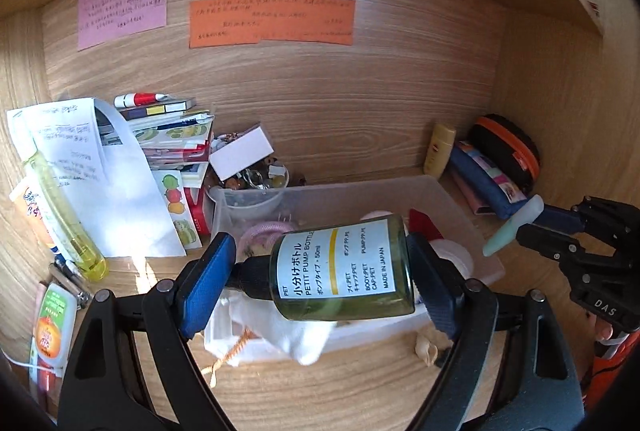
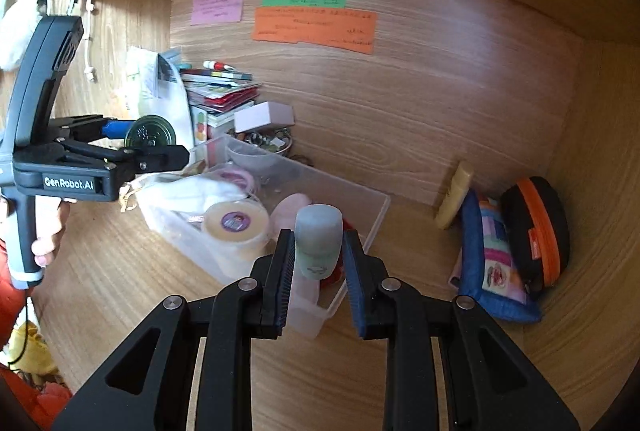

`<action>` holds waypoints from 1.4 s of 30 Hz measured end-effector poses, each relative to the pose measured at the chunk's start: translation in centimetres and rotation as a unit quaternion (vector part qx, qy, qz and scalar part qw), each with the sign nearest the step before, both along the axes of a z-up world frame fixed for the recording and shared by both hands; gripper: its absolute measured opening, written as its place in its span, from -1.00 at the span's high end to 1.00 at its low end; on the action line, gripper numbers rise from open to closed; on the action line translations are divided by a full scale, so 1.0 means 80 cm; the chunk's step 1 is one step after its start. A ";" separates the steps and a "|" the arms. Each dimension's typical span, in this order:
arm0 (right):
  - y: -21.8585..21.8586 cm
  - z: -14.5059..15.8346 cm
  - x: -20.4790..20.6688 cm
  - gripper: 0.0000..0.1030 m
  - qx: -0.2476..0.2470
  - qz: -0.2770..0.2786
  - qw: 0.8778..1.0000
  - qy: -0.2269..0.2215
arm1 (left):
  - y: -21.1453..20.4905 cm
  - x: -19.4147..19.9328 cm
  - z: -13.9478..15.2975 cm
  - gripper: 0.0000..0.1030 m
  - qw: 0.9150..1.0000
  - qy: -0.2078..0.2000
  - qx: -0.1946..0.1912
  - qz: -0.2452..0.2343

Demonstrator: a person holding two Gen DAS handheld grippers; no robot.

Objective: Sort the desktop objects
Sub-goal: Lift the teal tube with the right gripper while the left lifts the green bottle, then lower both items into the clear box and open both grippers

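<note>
My left gripper [image 1: 320, 271] is clamped on the green pump bottle [image 1: 344, 267] above the clear bin [image 1: 452, 203] mid-desk; my right gripper [image 2: 318, 263] pinches a pale tube [image 2: 320, 239]. Neither is placed; clutter remains along the desk's left edge.

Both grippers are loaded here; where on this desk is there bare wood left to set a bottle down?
Bare wood lies in front of the clear bin, and between it and the blue pouch with the yellow tube. The left side is crowded: papers, book stack. The left gripper holds the green pump bottle, the right gripper a pale tube.
</note>
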State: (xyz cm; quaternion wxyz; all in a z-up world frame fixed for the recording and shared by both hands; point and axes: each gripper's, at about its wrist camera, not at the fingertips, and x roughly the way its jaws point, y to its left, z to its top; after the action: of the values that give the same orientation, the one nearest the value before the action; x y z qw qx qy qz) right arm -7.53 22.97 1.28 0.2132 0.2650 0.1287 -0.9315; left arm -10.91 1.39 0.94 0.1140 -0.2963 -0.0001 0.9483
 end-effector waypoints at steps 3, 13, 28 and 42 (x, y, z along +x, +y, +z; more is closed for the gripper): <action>0.001 -0.003 -0.018 0.57 0.002 -0.005 1.000 -0.008 | -0.005 -0.017 0.001 -0.67 1.000 -0.009 0.007 0.003; -0.012 -0.024 -0.060 0.57 0.039 -0.019 0.999 -0.020 | 0.007 -0.076 -0.009 -0.67 0.999 -0.037 0.014 0.006; -0.022 -0.062 -0.079 0.57 0.056 -0.010 0.997 -0.042 | 0.042 -0.114 -0.056 -0.67 0.996 -0.089 -0.026 -0.015; -0.026 -0.059 -0.070 0.13 0.072 -0.014 0.997 -0.018 | 0.039 -0.114 -0.058 -0.75 0.990 -0.137 0.012 -0.029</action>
State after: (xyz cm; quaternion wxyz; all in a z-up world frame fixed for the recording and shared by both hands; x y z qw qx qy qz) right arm -13.10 20.93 -3.46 0.1828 0.2983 0.1875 -0.9179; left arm -20.04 4.47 -3.70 0.1442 -0.4220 -0.0181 0.8949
